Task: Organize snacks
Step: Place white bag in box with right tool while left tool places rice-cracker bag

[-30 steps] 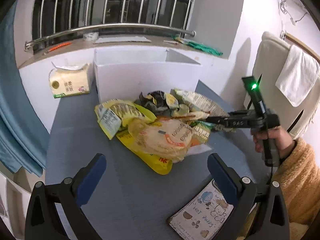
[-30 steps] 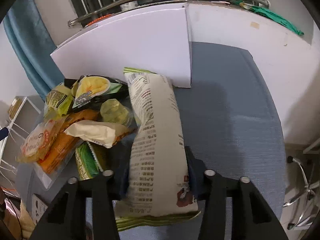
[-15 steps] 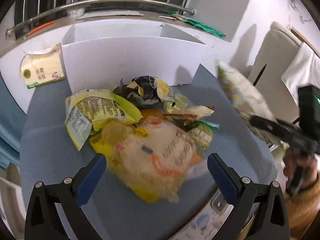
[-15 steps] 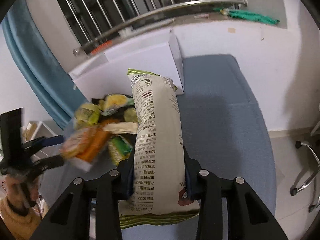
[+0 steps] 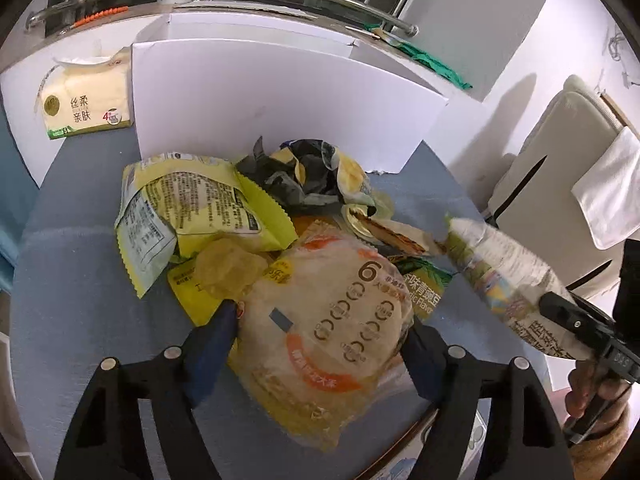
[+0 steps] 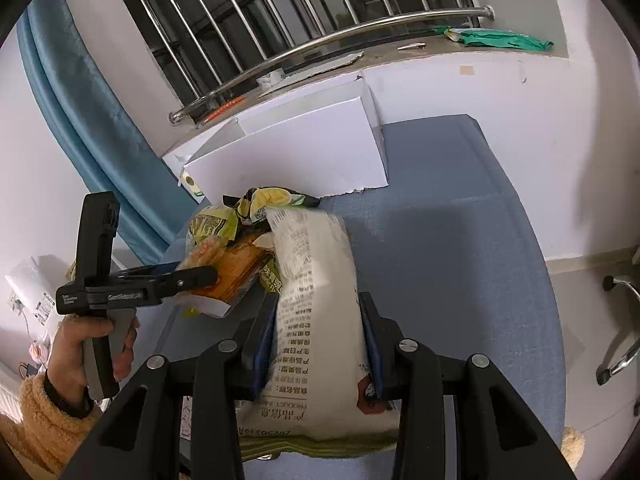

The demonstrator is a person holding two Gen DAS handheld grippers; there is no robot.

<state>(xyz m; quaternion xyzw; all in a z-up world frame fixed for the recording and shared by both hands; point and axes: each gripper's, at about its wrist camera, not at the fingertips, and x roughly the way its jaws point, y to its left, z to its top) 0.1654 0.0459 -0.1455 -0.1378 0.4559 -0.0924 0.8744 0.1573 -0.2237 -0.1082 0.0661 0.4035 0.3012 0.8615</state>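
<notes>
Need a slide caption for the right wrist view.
Right gripper clamps a white snack bag; left gripper grips a pancake pack.

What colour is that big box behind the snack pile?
The box is plain white, clearest in the left wrist view.

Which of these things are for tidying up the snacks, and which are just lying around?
For the job:
- snack pile
- flatbread pack, between the left gripper fingers
- long white bag, held in the right gripper
- white box, probably where snacks go

Just lying about:
- tissue pack
- green cloth on the sill
- white towel
</notes>
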